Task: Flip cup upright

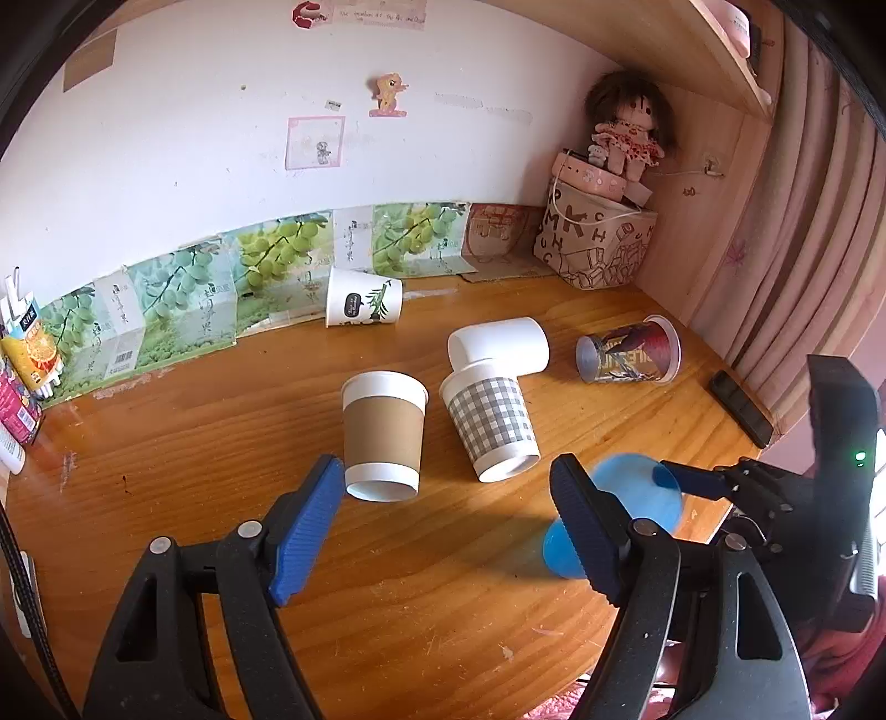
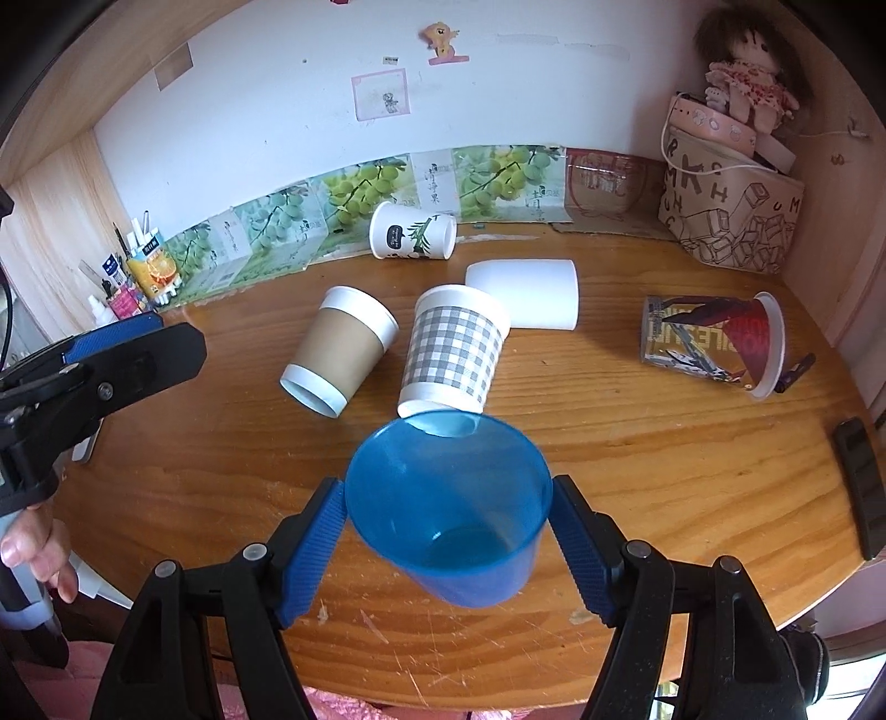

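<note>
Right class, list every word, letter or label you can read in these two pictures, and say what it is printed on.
"M", "K", "H", "U", "C": loose capital letters on the beige bag.
Red patterned cup: large lettering, warped, not readable.
Grape boxes: Chinese characters, too small.
White leaf-print cup: dark label, too small.
Wall note: handwriting, blurred.

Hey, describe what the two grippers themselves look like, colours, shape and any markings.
Both match: the left gripper and right gripper have black plastic arms with triangular cutouts and silver rivets, ending in blue ribbed pads. The right one's body shows a small green light. A bare hand holds the left one; no sleeve is visible.
</note>
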The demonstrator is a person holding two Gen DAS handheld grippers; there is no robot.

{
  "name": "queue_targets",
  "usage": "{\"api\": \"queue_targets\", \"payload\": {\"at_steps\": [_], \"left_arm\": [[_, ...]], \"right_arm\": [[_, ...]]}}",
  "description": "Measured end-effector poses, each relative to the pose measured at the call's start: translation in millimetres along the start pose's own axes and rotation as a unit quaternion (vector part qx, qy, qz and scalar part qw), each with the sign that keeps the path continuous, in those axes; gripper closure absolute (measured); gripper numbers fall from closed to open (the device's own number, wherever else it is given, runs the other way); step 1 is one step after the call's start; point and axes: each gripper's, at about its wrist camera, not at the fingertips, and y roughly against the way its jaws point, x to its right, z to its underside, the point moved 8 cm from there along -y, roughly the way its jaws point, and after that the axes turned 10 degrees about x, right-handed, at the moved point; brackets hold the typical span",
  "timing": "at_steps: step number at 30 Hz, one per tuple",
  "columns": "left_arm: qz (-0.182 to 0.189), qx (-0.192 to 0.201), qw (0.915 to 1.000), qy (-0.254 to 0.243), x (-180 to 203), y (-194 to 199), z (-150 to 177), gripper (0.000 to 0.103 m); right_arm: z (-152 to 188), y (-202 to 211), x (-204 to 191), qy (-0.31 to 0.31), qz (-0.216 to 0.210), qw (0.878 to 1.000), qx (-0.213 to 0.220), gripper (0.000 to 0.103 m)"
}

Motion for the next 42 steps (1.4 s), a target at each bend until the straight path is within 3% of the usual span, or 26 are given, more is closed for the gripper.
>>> {"api": "queue_targets", "payload": {"at_steps": [3,18,28,37,40,42], "left_arm": [[0.001,-0.003,1.0000,0.004,1,-1,0,0.020],[-0.025,-0.004,0.9996,0.014,3,12,-14,0.020],[-0.020,0.004,0.9982,0.056,35,35,-45,0.013],[-0.056,0.029,0.9952,0.075,69,65,-69,0.009],[-0.079,0.041,0.9922,0.088,73,74,-70,0.009],[-0.095,0.050,0.9891,0.101,74,80,-69,0.009]], "right_arm": [[-1,6,4,-0.001,0.004,1.000,0.001,0.022],[-32,61,28,-0.045,0.007,0.998,0.053,0.019],[-71,106,48,-0.041,-0.012,0.994,0.099,0.019],[-101,144,67,-0.016,-0.028,0.990,0.135,0.019],[-105,153,73,-0.021,-0.032,0.989,0.141,0.002],[-107,158,75,-0.022,-0.036,0.988,0.148,0.000]]}}
